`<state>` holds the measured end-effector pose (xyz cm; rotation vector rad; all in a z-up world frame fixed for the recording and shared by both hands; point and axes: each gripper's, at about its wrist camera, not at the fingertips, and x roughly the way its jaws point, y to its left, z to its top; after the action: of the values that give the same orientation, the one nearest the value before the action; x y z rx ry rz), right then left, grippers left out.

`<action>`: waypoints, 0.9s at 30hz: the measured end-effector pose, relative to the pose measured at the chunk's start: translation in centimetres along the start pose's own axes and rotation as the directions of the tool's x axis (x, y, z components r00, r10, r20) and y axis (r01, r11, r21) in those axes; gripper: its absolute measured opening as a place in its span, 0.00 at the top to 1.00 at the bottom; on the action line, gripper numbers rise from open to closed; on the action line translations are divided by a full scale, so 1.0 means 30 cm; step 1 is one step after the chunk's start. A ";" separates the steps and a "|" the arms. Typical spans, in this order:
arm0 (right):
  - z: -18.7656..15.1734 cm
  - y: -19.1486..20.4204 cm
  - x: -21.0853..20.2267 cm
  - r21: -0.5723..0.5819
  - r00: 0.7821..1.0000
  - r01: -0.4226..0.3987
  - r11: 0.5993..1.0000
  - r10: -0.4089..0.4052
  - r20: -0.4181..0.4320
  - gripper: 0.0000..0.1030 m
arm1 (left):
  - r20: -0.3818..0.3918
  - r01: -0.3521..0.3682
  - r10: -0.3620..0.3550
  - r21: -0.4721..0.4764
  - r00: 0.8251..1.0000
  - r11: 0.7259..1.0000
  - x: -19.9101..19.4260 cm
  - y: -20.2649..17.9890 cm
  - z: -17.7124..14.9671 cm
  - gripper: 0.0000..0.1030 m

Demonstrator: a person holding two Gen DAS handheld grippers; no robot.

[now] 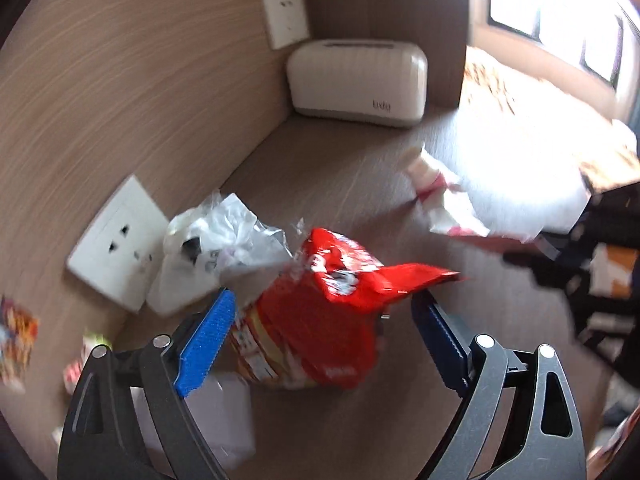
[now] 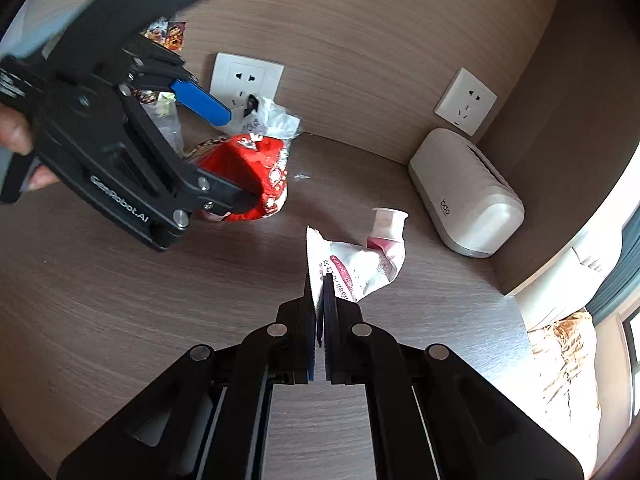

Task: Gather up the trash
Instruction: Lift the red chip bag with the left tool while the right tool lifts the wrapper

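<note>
The right gripper (image 2: 320, 312) sits nearest its camera, its two fingers pressed together on the serrated edge of a white and pink pouch (image 2: 356, 268), which lies on the wood-grain tabletop (image 2: 120, 300) with its spout pointing away toward the wall. The left gripper (image 1: 324, 312) has its blue-padded fingers (image 1: 208, 340) spread wide on either side of a red snack bag (image 1: 320, 320), which stands crumpled on the same surface; whether the pads touch the bag cannot be told through the blur.

Just behind the red bag lies crumpled clear plastic wrap (image 2: 272, 118), against a white wall socket (image 2: 244, 80). More small wrappers (image 1: 16, 336) lie off to the left, smeared and cut by the frame edge.

Farther back, a cream tissue box (image 2: 468, 196) rests in the corner where two wood-panel walls meet, below a second socket (image 2: 466, 102). Beyond the table's right edge are a bright window (image 1: 560, 8) and a patterned fabric (image 2: 568, 360), both overexposed. The left wrist view is motion-blurred throughout, and print on the bags is unreadable there.
</note>
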<state>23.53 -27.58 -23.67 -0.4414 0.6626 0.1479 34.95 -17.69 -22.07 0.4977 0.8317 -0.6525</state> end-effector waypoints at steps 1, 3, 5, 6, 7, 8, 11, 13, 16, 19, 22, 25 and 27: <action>0.001 -0.005 0.002 0.002 1.000 0.003 1.000 -0.003 0.001 0.96 | -0.011 0.017 -0.017 0.022 1.000 1.000 0.017 0.005 0.003 0.13; 0.001 -0.014 0.007 0.006 1.000 0.007 1.000 -0.007 -0.001 0.96 | -0.038 0.038 -0.036 0.053 0.999 0.998 0.064 0.019 0.008 0.16; 0.000 -0.021 0.008 0.009 1.000 0.017 1.000 -0.017 -0.001 0.96 | -0.050 0.098 -0.096 0.027 0.994 0.995 0.100 0.039 0.011 0.30; 0.000 -0.025 0.008 0.009 1.000 0.019 1.000 -0.019 -0.001 0.96 | -0.043 0.102 -0.101 0.017 0.994 0.995 0.099 0.042 0.015 0.35; -0.002 -0.027 0.007 0.008 1.000 0.025 1.000 -0.025 -0.001 0.96 | -0.039 0.103 -0.103 0.011 0.994 0.995 0.095 0.043 0.019 0.39; -0.002 -0.028 0.003 0.006 0.999 0.034 0.999 -0.034 -0.002 0.95 | -0.036 0.099 -0.098 0.007 0.994 0.995 0.090 0.044 0.023 0.40; 0.000 -0.028 -0.017 0.002 0.998 0.055 0.999 -0.055 0.004 0.94 | -0.007 0.100 -0.100 -0.018 0.995 0.995 0.041 0.035 0.032 0.41; 0.008 -0.029 -0.050 0.002 0.997 0.075 0.997 -0.075 0.017 0.93 | 0.018 0.103 -0.102 -0.035 0.995 0.994 -0.016 0.033 0.043 0.41; 0.028 -0.031 -0.109 0.022 0.995 0.095 0.995 -0.096 0.040 0.93 | 0.056 0.108 -0.104 -0.069 0.993 0.992 -0.107 0.017 0.045 0.41; 0.061 -0.020 -0.196 0.035 0.990 0.121 0.992 -0.123 0.068 0.93 | 0.082 0.121 -0.112 -0.125 0.990 0.985 -0.195 0.017 0.032 0.41; 0.086 0.001 -0.291 0.051 0.984 0.146 0.988 -0.150 0.092 0.93 | 0.123 0.135 -0.117 -0.149 0.985 0.980 -0.305 -0.016 0.017 0.41; 0.097 0.036 -0.378 0.060 0.977 0.184 0.981 -0.189 0.103 0.93 | 0.151 0.142 -0.119 -0.152 0.981 0.978 -0.384 -0.046 -0.004 0.40; 0.095 0.067 -0.441 0.071 0.971 0.212 0.975 -0.219 0.101 0.93 | 0.163 0.157 -0.132 -0.149 0.978 0.976 -0.428 -0.066 -0.024 0.40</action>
<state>14.25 -24.43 -14.12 -0.4418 0.5071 -0.0537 26.76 -14.39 -12.52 0.2380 0.7731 -0.7412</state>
